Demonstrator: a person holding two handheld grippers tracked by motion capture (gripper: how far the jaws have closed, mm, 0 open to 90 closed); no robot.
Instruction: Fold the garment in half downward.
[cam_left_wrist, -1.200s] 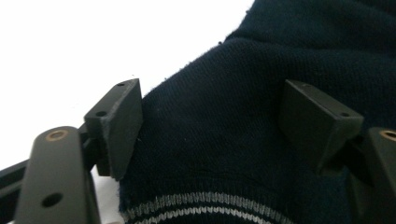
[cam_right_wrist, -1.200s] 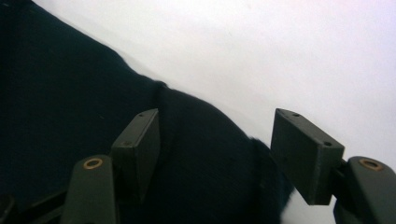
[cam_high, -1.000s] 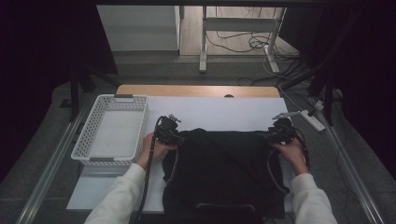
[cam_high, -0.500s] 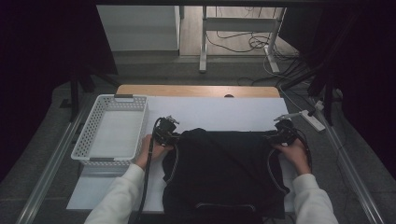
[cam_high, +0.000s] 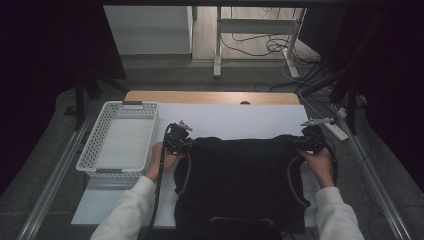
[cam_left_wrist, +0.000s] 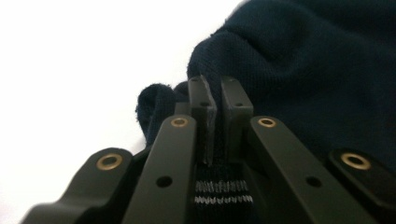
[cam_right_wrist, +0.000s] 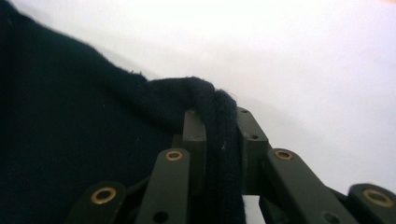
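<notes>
High view: a dark garment (cam_high: 240, 185) lies flat on the white table (cam_high: 235, 120), its near hem cut off by the frame edge. The left gripper (cam_high: 181, 141) and right gripper (cam_high: 306, 141) sit at its two far corners; the jaws are too small and dark to read here. A white perforated basket (cam_high: 120, 137) stands beside the left gripper.

Left gripper view: knitted navy fabric (cam_left_wrist: 303, 60) bunches ahead and to the right of the jaws. The jaws have just been closing — a striped rib edge (cam_left_wrist: 223, 192) is pinched between them.

Right gripper view: a rolled, fuzzy fold (cam_right_wrist: 219, 116) runs over and down between the jaws, which have just been closing and now clamp it — the rest spreads left.
</notes>
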